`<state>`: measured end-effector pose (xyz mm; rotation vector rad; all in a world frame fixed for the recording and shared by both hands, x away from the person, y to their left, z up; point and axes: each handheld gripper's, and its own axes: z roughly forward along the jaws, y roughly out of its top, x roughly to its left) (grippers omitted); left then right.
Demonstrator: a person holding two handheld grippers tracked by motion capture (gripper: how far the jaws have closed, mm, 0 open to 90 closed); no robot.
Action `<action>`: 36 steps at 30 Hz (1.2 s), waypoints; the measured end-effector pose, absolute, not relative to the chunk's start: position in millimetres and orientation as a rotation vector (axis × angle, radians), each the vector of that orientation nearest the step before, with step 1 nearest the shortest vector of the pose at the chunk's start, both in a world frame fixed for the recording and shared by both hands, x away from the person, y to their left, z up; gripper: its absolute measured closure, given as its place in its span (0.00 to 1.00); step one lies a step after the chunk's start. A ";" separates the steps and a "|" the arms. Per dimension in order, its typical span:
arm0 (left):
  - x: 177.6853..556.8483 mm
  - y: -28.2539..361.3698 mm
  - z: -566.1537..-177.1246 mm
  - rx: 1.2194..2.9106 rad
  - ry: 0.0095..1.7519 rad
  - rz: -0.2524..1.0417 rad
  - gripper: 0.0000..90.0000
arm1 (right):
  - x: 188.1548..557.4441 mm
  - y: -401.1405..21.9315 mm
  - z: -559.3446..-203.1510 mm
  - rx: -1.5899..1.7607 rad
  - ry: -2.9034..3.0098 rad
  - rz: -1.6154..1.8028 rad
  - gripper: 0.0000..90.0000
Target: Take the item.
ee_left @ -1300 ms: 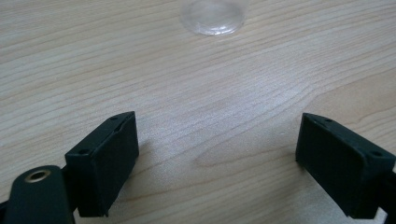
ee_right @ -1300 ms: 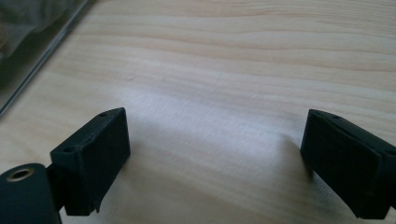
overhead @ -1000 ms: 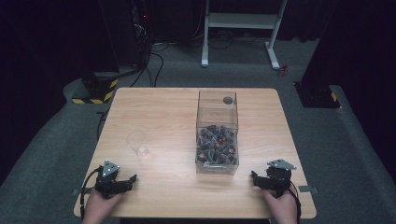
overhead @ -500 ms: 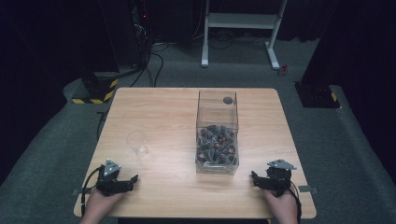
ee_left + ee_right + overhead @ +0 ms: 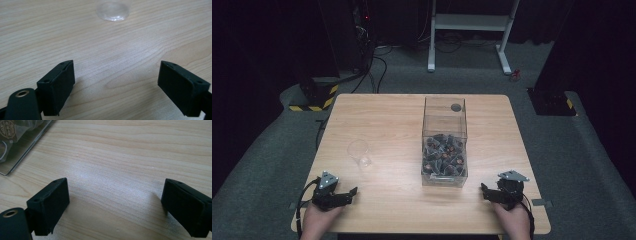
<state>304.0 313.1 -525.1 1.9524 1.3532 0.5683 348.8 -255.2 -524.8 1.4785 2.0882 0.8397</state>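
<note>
Big wooden table [image 5: 382,115] first, pale and flat.

Next, a tall clear box [image 5: 444,125], open on top, standing right of the middle and closer to the near edge than the far edge. Roughly half full.

Then 2 tools at the near edge. Left hand-held gripper [image 5: 349,195] by the near left corner, lying low on the wood, spread wide, pinching nothing. Just now closing a tiny bit, with only bare wood between the jaws. Right hand-held gripper [image 5: 486,192] by the near right corner, spread wide too, holding nothing, just beside the near right corner of the box but not touching.

Then a small clear cup [image 5: 358,152], upright and looking empty, on the left half of the table, near the left hand-held gripper and well apart from the box.

Smallest of all: lots of little dark wrapped pieces [image 5: 443,152] piled inside the box. Too small to tell what kind.

Step in hand, as a guess: the very start. Both tools waiting, nothing picked up yet. Probably a job of getting pieces out of the box and into the cup.

Next move, most likely: lift 1 hand-held gripper, go up over the box rim, dip straight down inside, pinch just 1 piece softly. Careful not to bump the clear walls. Maybe steady the cup with the left tool, since a light cup tips easily.
</note>
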 end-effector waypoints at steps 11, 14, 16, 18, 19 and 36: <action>296.6 313.2 -515.1 1.899 1.314 0.550 0.17 | 348.7 -255.2 -524.8 1.479 2.088 0.840 0.09; 295.0 312.0 -513.2 1.885 1.303 0.557 0.17 | 348.7 -255.2 -524.9 1.478 2.087 0.840 0.09; 294.2 310.0 -511.8 1.875 1.293 0.561 0.17 | 348.7 -255.2 -524.9 1.478 2.088 0.839 0.09; 293.7 306.7 -510.8 1.870 1.282 0.552 0.17 | 348.6 -255.0 -524.8 1.482 2.086 0.840 0.09; 293.8 305.6 -510.6 1.874 1.276 0.555 0.17 | 348.8 -255.2 -524.9 1.478 2.088 0.840 0.09; 299.3 286.5 -495.6 1.904 1.205 0.532 0.17 | 348.8 -255.3 -524.8 1.475 2.091 0.840 0.09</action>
